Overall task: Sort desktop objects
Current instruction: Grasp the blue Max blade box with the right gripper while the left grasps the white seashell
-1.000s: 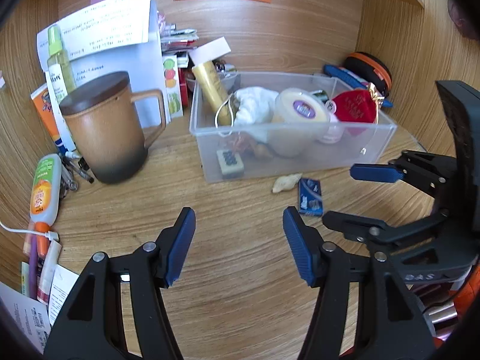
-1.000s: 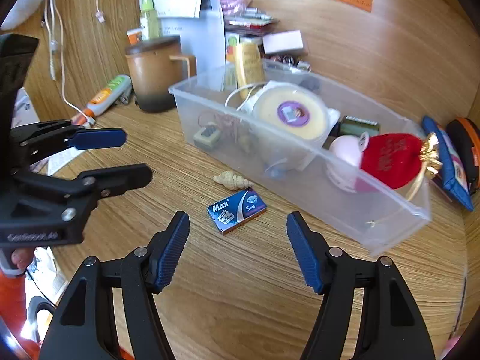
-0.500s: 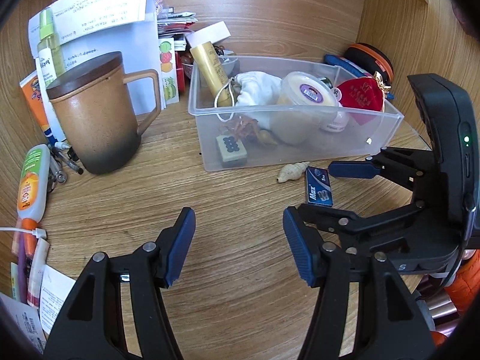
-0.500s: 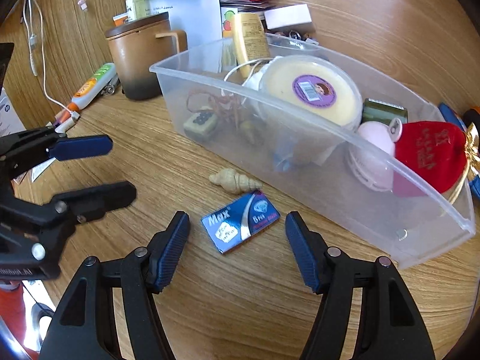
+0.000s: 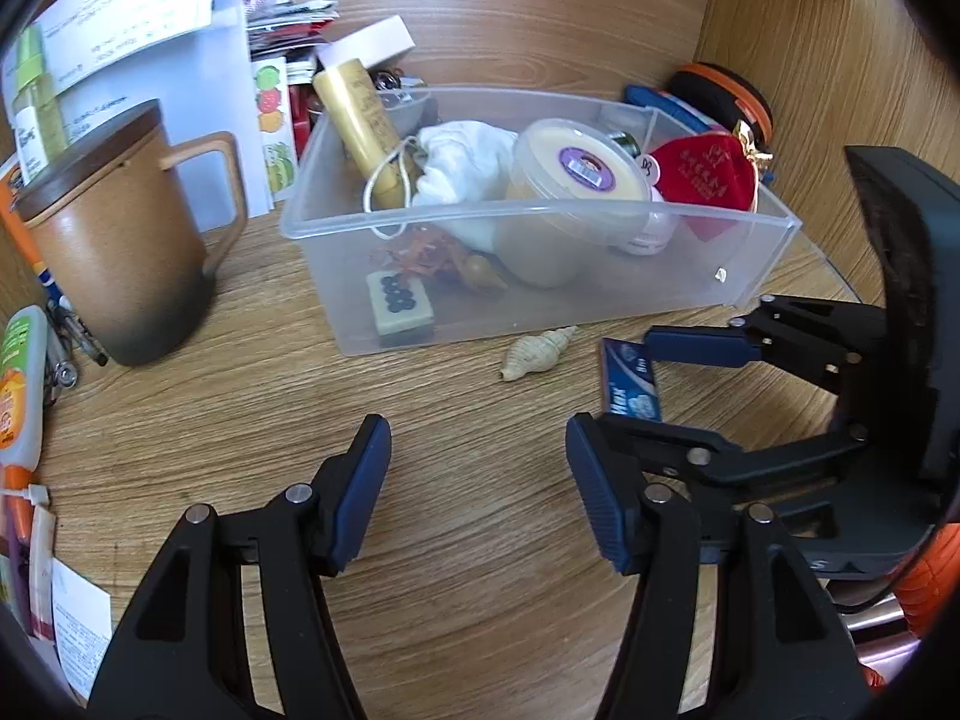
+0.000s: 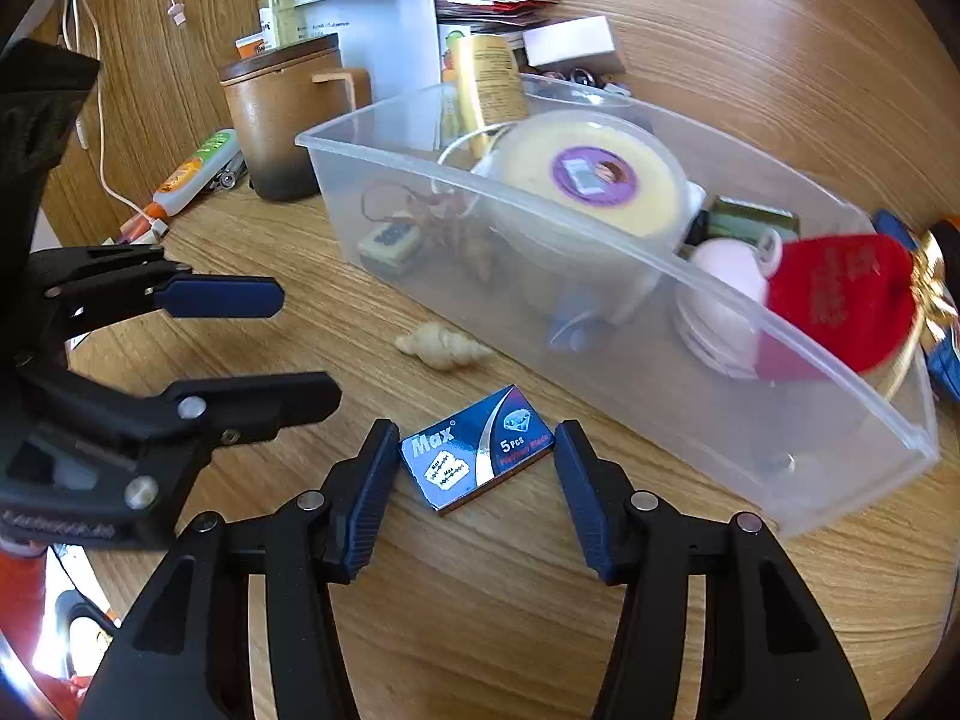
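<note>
Black tongs with ribbed blue pads and silver screw heads

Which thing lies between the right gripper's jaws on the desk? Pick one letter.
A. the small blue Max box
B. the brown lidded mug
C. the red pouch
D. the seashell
A: in the right wrist view the small blue Max box lies flat on the wood between the closing jaws of the right gripper, not yet pinched, while the seashell lies beyond it, nearer the clear bin.
</note>
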`<state>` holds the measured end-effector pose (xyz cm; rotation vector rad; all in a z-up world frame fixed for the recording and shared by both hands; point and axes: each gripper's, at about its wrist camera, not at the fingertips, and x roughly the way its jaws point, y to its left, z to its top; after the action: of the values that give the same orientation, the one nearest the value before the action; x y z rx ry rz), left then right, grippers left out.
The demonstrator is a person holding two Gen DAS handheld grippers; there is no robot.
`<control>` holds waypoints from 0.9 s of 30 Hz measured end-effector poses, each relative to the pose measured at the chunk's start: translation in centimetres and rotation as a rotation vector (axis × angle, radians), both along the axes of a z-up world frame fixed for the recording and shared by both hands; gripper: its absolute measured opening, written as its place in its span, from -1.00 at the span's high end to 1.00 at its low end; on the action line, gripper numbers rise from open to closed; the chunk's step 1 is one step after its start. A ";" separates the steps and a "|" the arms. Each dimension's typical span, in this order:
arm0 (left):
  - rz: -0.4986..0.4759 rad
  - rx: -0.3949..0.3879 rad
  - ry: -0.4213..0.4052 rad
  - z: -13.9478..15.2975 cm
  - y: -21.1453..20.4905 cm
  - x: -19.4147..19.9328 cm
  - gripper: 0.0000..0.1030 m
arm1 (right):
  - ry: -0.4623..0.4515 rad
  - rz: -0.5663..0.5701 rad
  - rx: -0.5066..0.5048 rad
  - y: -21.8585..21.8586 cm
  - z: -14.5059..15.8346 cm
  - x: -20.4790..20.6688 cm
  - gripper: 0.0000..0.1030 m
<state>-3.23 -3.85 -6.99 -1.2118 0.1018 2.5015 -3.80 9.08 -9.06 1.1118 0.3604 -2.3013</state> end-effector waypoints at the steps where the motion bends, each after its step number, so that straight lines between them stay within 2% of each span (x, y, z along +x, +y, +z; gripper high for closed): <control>1: -0.005 -0.003 -0.003 -0.1 0.3 -0.1 -0.17 | -0.001 0.002 0.000 0.4 0.0 0.2 0.03; 12: -0.031 -0.039 -0.049 -0.8 3.7 -2.3 -0.12 | 0.010 0.000 -0.045 4.5 0.9 1.2 0.03; 16: -0.034 -0.056 -0.043 -0.9 4.8 -2.7 -0.11 | 0.027 0.006 -0.060 5.5 1.6 1.4 0.03; 24: -0.030 -0.096 -0.018 -1.1 5.8 -2.9 0.02 | 0.038 0.007 -0.082 6.6 2.2 1.3 0.03; 26: -0.030 -0.098 -0.009 -1.0 5.8 -2.9 0.33 | 0.036 0.003 -0.086 6.8 2.2 1.3 0.03; 27: -0.028 -0.096 -0.007 -1.0 5.7 -3.0 0.40 | 0.032 0.002 -0.091 6.8 2.1 1.3 0.03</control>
<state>-6.25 1.89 -7.97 -1.2480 0.2386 2.4930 -2.53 15.93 -6.92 1.0303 0.2668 -2.3120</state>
